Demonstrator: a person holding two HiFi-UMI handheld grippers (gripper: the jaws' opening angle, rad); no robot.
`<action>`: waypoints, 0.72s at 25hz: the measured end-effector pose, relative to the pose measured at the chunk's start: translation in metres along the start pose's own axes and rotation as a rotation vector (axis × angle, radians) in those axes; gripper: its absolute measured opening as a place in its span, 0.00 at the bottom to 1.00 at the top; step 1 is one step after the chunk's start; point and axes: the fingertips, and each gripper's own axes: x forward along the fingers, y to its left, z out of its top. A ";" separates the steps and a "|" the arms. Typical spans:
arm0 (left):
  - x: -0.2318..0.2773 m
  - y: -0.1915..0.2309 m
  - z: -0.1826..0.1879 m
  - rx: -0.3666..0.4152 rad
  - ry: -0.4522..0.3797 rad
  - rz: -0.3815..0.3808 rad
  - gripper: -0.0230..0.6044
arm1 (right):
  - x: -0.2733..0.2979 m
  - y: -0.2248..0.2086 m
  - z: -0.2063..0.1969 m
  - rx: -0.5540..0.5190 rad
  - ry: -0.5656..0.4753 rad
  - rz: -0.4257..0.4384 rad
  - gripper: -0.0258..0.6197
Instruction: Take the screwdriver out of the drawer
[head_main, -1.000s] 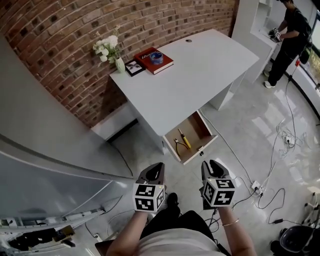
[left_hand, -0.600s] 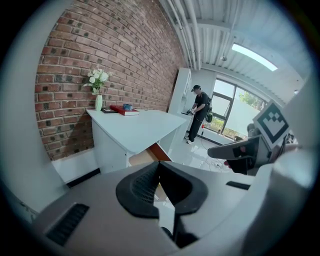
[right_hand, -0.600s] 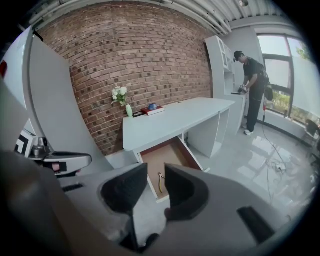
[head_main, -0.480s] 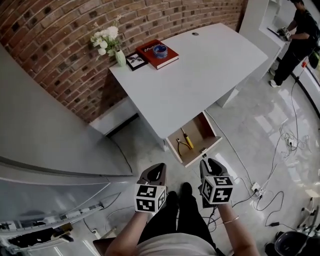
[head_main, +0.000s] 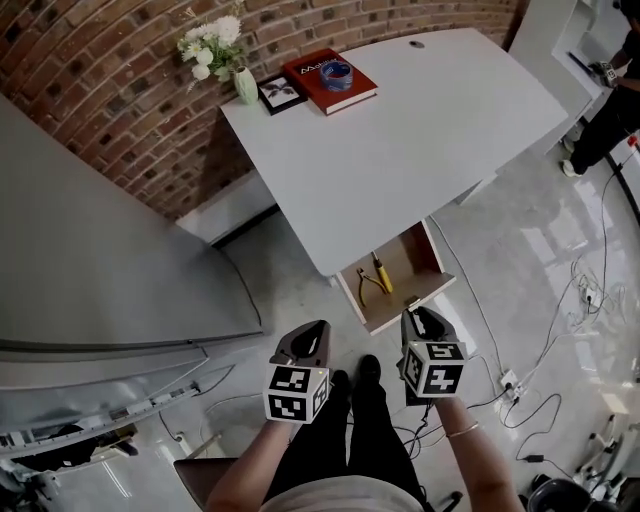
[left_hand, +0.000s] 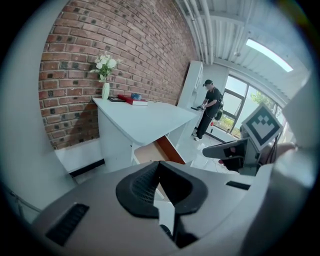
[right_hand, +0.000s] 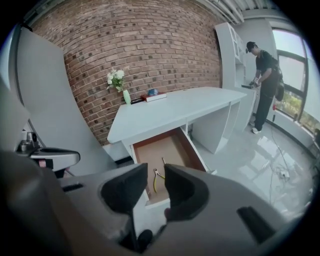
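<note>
While both grippers are held above the floor (head_main: 290, 285) in front of the desk (head_main: 400, 150), the screwdriver (head_main: 381, 272) lies inside the open drawer (head_main: 419, 262), just beside a pair of pliers (head_main: 367, 287), untouched. Left gripper (head_main: 308, 338): jaws closed together, empty. Right gripper (head_main: 417, 322): jaws slightly parted, empty, pointing toward the drawer.

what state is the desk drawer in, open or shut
Open: the drawer is pulled out from under the desk, its brown floor exposed with the screwdriver and pliers lying inside.
</note>
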 end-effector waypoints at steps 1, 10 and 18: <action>0.003 0.000 -0.002 -0.007 0.003 0.005 0.03 | 0.006 -0.002 -0.001 -0.007 0.010 0.003 0.18; 0.028 0.002 -0.021 -0.076 0.036 0.041 0.03 | 0.060 -0.013 -0.007 -0.056 0.100 0.042 0.18; 0.046 0.006 -0.033 -0.124 0.037 0.072 0.03 | 0.111 -0.007 -0.017 -0.147 0.163 0.076 0.18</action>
